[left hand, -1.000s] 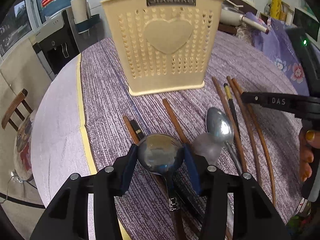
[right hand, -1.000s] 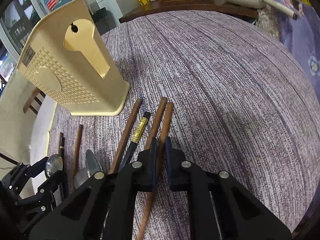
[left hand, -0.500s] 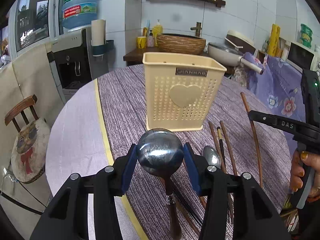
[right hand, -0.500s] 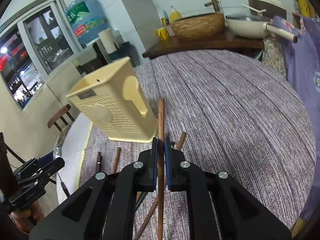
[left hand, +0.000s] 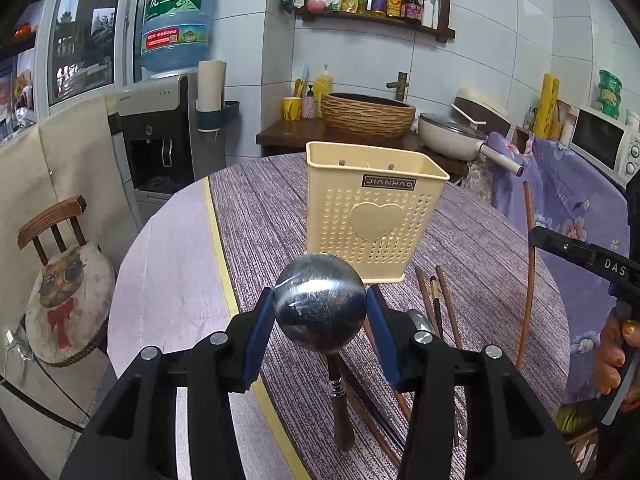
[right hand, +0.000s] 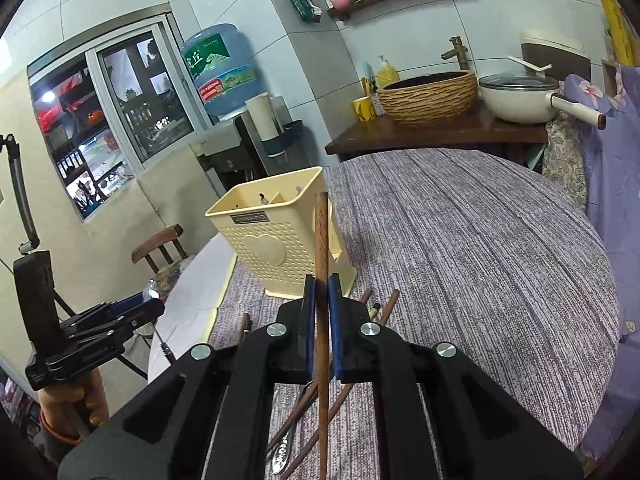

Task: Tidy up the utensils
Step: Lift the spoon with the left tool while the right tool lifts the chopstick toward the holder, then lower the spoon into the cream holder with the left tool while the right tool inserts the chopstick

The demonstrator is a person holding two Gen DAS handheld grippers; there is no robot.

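**Both tongs are carrying utensils above the surface**

The surface (left hand: 480, 240) is bearing the cream holder (left hand: 376, 208) at its far middle. The left tongs (left hand: 320, 320) are pinching a ladle (left hand: 320, 306) by its bowl. The right tongs (right hand: 321, 320) are pinching one upright chopstick (right hand: 322, 240). Loose chopsticks (left hand: 436, 300) are lying near the holder.

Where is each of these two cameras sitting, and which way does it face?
Left wrist: rides the left hand-held gripper, looking along its fingers over a gripped spoon toward the cream utensil holder; the other hand shows at right.
Right wrist: rides the right hand-held gripper, shut on a wooden chopstick, facing the same holder; the left hand shows lower left.
Shared: holder, purple tablecloth, chopsticks on it, water dispenser, basket sink.
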